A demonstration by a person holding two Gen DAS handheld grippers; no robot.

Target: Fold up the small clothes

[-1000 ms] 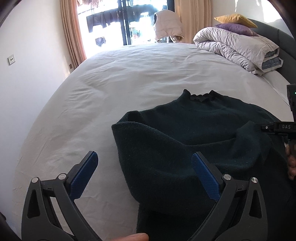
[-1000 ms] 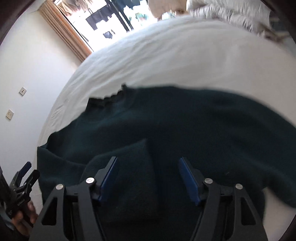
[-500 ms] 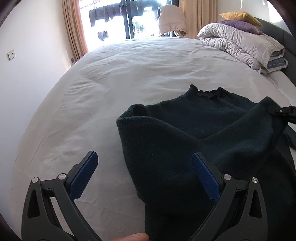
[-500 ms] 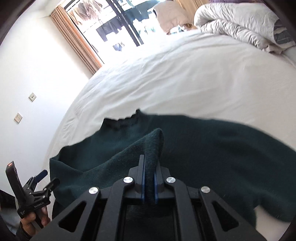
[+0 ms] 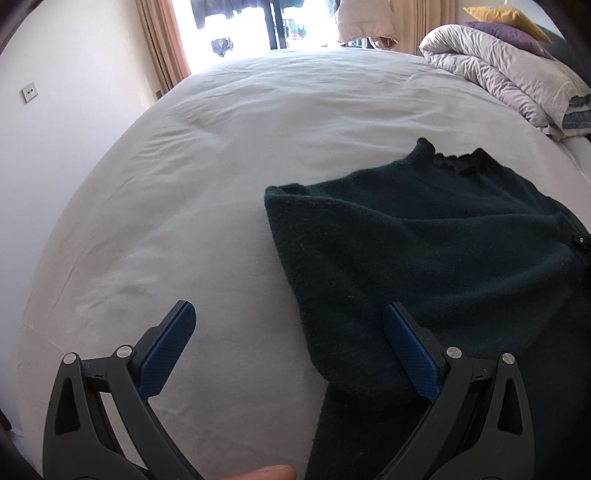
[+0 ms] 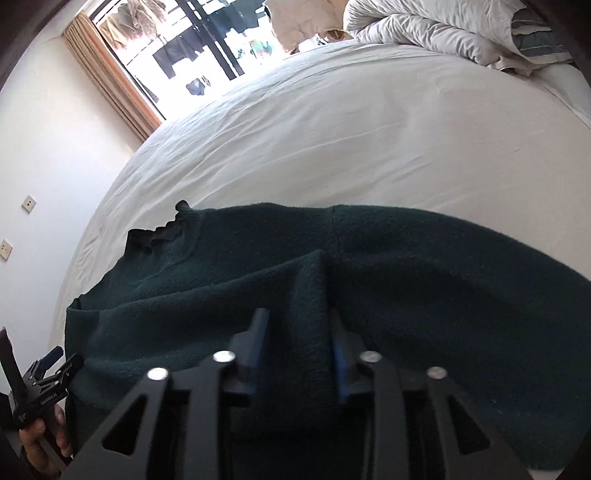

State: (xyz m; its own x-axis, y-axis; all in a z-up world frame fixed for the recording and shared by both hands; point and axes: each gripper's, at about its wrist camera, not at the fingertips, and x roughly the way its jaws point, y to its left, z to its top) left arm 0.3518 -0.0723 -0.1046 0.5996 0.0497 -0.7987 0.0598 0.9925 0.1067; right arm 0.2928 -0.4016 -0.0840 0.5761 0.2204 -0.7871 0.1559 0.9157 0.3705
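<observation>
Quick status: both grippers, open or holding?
Left gripper: open, empty, over the sweater's edge.
Right gripper: jaws opening, sweater fold between them, released.

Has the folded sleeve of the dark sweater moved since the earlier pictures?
Yes. The sleeve now lies further across the sweater's body, toward its collar; the right tool is opening around it.

The sweater was plain dark green, the bed sheet white, the claw pads blue, the cushions mustard and purple.
</observation>
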